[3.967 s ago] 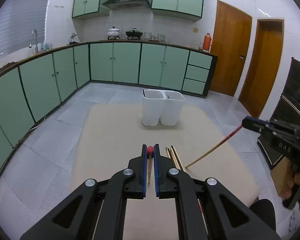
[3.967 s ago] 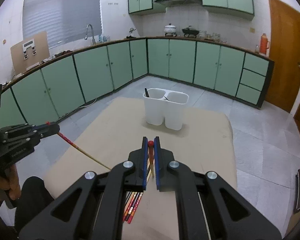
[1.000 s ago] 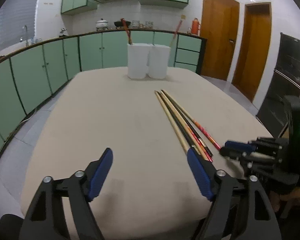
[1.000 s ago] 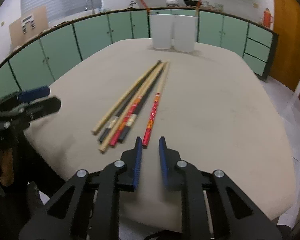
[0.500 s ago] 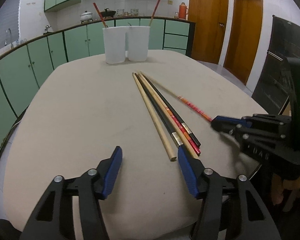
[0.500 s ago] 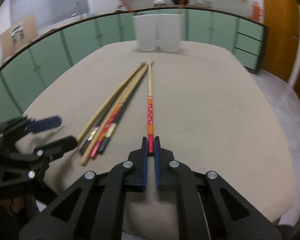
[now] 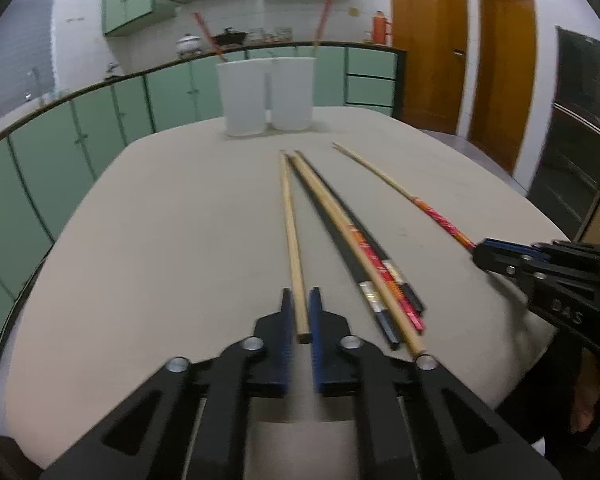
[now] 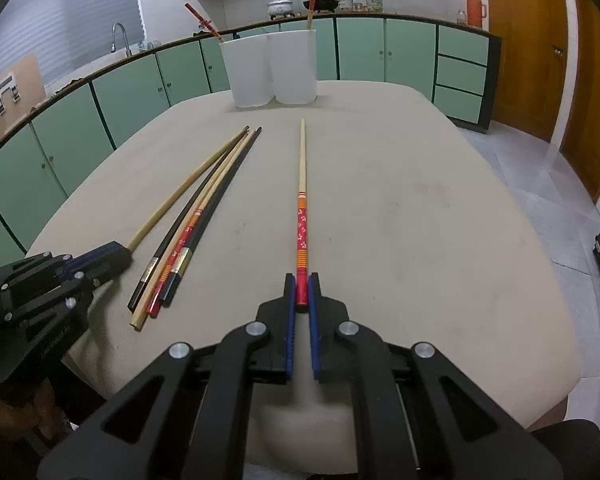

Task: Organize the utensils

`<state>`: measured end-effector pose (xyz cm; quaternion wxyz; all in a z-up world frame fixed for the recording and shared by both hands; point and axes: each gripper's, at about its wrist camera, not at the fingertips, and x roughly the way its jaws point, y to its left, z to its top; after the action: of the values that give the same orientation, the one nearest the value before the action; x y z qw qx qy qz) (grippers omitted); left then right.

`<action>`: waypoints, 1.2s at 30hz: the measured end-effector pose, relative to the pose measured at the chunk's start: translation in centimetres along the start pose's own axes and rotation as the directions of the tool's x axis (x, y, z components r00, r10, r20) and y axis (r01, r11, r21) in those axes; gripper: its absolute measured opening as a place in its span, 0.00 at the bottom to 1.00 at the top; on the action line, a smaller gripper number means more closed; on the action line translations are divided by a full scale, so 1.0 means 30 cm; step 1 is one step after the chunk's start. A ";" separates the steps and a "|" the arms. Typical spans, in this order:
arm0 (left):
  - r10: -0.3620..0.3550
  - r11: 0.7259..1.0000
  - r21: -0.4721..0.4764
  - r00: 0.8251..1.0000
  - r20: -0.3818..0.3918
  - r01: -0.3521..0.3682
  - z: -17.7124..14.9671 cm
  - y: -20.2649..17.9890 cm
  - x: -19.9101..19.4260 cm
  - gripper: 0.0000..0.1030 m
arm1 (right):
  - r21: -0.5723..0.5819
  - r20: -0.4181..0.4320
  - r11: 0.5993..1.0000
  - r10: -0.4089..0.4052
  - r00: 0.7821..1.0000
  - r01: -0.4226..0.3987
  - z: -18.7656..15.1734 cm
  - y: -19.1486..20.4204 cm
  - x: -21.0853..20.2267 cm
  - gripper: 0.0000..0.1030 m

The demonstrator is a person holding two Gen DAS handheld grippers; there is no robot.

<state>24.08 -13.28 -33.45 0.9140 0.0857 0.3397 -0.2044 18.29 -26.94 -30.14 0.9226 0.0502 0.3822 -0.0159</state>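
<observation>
So you've got two chopsticks standing in the white holder [image 8: 274, 68]. Left gripper [image 7: 299, 316] clamped on plain chopstick [image 7: 292, 232], right gripper [image 8: 301, 292] on red-patterned chopstick [image 8: 302, 208]; bundle [image 8: 188, 240] near holder still on table, approx. four left.

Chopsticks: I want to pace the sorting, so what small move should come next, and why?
Probably lift both together. The left tongs are shut on the plain chopstick, the right tongs on the red-patterned chopstick, both flat on the table; the white cups stand beyond.
</observation>
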 end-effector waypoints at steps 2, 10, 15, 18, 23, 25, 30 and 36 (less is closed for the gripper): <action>0.030 0.999 -0.027 1.000 0.006 -0.030 0.000 0.022 -0.004 0.07 | -0.001 0.003 1.000 -0.001 1.000 0.001 0.000 0.003 0.002 0.05; 0.137 0.978 -0.154 0.990 -0.028 -0.140 -0.010 0.123 -0.015 0.09 | -0.032 0.008 0.999 0.019 1.000 -0.019 -0.006 0.035 -0.005 0.06; 0.114 0.988 -0.104 0.993 -0.021 -0.116 -0.020 0.094 -0.020 0.30 | -0.011 0.006 1.000 0.023 1.000 -0.023 -0.008 0.023 -0.005 0.07; 0.095 0.990 -0.105 0.995 -0.020 -0.096 -0.014 0.097 -0.015 0.20 | -0.028 0.010 0.999 0.016 1.000 -0.016 -0.004 0.032 0.001 0.07; 0.061 0.989 -0.135 0.997 -0.056 -0.068 0.022 0.115 -0.006 0.06 | -0.034 -0.007 0.999 0.031 0.999 -0.031 0.008 0.030 0.004 0.05; 0.057 0.985 -0.161 0.996 -0.063 -0.066 0.045 0.130 -0.029 0.06 | -0.020 -0.013 0.999 0.045 0.999 -0.045 0.017 0.024 -0.012 0.05; 0.062 0.978 -0.194 0.997 -0.055 -0.072 0.123 0.162 -0.124 0.06 | -0.020 0.034 0.998 0.064 0.997 -0.063 0.067 0.032 -0.118 0.05; 0.082 0.984 -0.162 0.996 0.017 -0.078 0.225 0.183 -0.248 0.06 | -0.045 0.114 0.996 0.076 0.991 -0.071 0.176 0.049 -0.264 0.05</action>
<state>25.30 -7.98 -23.38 0.9294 0.0228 0.3407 -0.1403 16.51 -26.12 -20.70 0.9440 0.0443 0.3261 0.0229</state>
